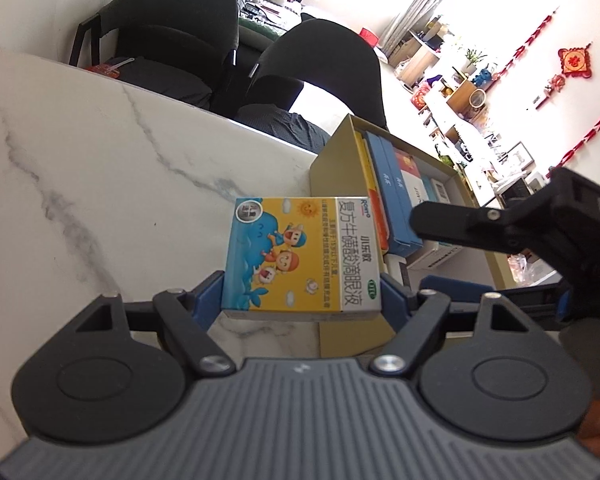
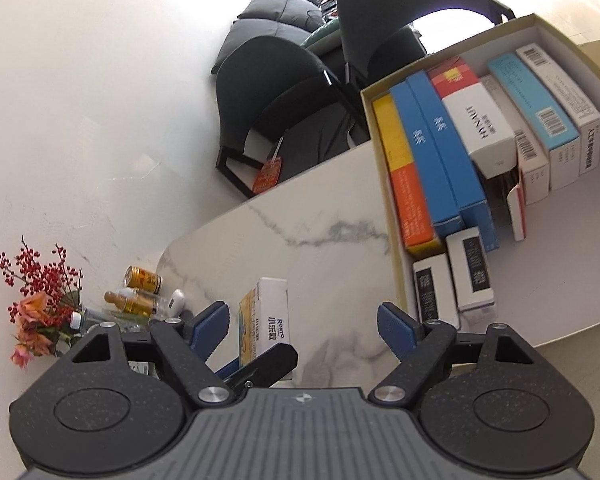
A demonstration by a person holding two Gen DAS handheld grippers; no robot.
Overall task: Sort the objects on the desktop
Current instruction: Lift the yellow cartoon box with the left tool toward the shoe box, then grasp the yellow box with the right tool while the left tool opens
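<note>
A yellow-and-blue eye-drop carton (image 1: 300, 256) with cartoon children is clamped between the blue pads of my left gripper (image 1: 300, 300), held just above the marble table (image 1: 100, 200). Seen from the right wrist, the same carton (image 2: 264, 320) stands on edge with a left-gripper finger (image 2: 272, 360) against it. Right of it sits a khaki cardboard box (image 2: 382, 168) packed with several medicine cartons: blue ones (image 2: 436, 152), an orange-yellow one (image 2: 404, 184), white ones. My right gripper (image 2: 304, 328) hangs open over bare tabletop beside that box's near corner, and one of its fingers (image 1: 460, 224) reaches over the khaki box (image 1: 332, 168).
Small bottles and a gold can (image 2: 140, 292) cluster at the table's left end beside a white earbud case (image 2: 176, 300) and red-orange flowers (image 2: 36, 304). Two black chairs (image 2: 284, 92) stand beyond the far table edge. Two small white-and-black cartons (image 2: 452, 280) lie at the khaki box's near end.
</note>
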